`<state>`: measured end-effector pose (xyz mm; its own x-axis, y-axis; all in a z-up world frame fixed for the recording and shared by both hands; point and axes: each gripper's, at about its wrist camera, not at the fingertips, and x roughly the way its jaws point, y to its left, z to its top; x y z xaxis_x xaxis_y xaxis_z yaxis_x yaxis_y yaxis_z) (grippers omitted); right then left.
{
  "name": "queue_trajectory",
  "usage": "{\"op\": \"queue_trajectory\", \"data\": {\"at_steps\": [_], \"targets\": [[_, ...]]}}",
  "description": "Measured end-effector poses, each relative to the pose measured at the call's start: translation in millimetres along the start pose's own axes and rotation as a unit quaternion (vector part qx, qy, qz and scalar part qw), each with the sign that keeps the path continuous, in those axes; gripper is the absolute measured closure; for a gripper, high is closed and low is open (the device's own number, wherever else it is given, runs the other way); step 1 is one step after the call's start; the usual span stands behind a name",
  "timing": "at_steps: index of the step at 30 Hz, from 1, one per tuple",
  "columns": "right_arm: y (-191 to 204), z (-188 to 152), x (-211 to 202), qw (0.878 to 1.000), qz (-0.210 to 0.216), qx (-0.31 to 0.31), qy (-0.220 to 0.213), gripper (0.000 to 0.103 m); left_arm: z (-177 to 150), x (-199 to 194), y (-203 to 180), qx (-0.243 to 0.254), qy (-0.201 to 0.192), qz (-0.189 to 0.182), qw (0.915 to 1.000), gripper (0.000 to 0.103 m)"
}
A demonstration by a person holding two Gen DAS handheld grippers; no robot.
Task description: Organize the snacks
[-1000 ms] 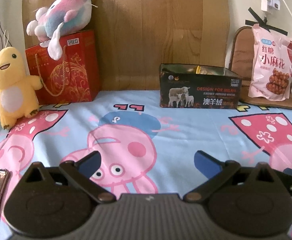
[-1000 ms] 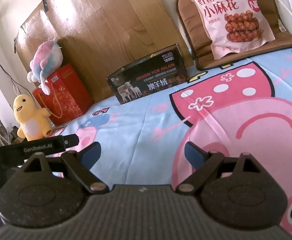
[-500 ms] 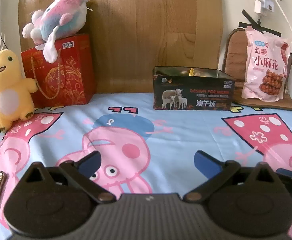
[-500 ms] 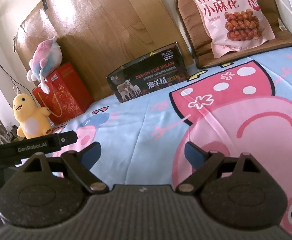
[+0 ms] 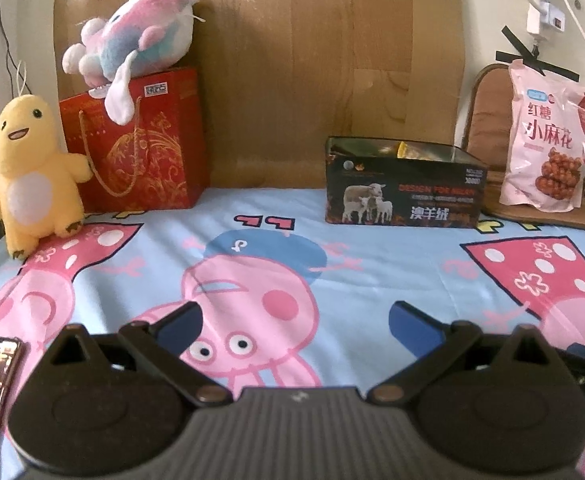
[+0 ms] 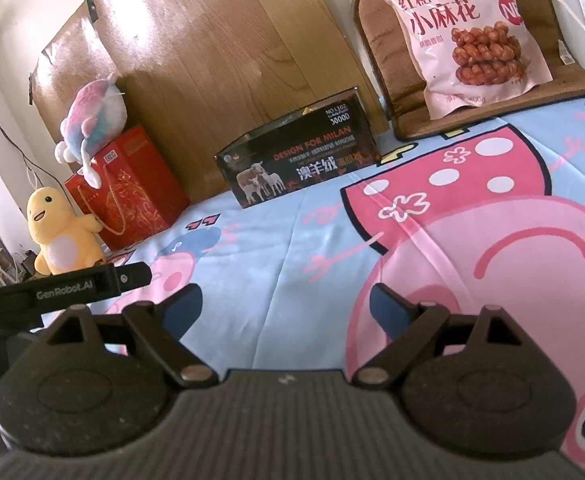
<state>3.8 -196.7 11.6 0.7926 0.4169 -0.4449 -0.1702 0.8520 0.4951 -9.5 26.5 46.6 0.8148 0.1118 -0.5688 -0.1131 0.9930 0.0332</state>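
**Daylight washes a soft-focus scene**

Bright, diffuse daylight fills both fisheye views. In the right wrist view, white glare streaks the wooden board [image 6: 220,60], and the snack bag [image 6: 464,32] shines. Straight lines bow toward dark, vignetted corners. Detail is soft throughout; print on the black box [image 5: 404,196] blurs. Shadows stay faint on the cartoon sheet [image 5: 292,264].

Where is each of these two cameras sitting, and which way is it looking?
Left wrist: on the left gripper, level across the bed at the dark box; its own open jaws show.
Right wrist: on the right gripper, tilted, toward the snack bag; open jaws and the other gripper's body show.
Shared: box, bag, yellow plush.
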Motion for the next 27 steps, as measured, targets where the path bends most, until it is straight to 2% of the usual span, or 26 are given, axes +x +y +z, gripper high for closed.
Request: {"op": "queue_trajectory", "data": {"at_steps": [7,12,17,27], "targets": [[4,1,-3,1.0,-0.002,-0.011,-0.008,0.01,0,1,-3,0.006,-0.002,0.007,1.0,0.0],[3,1,-2,1.0,-0.004,-0.007,-0.005,0.01,1,-4,-7,0.019,-0.022,0.025,0.9993,0.0],[3,1,-1,1.0,-0.004,-0.006,-0.005,0.01,2,-7,-10,0.026,-0.032,0.026,0.9988,0.0],[0,0,-1,1.0,-0.006,-0.001,-0.004,0.01,1,-5,-19,0.051,-0.033,0.047,0.997,0.0]]}}
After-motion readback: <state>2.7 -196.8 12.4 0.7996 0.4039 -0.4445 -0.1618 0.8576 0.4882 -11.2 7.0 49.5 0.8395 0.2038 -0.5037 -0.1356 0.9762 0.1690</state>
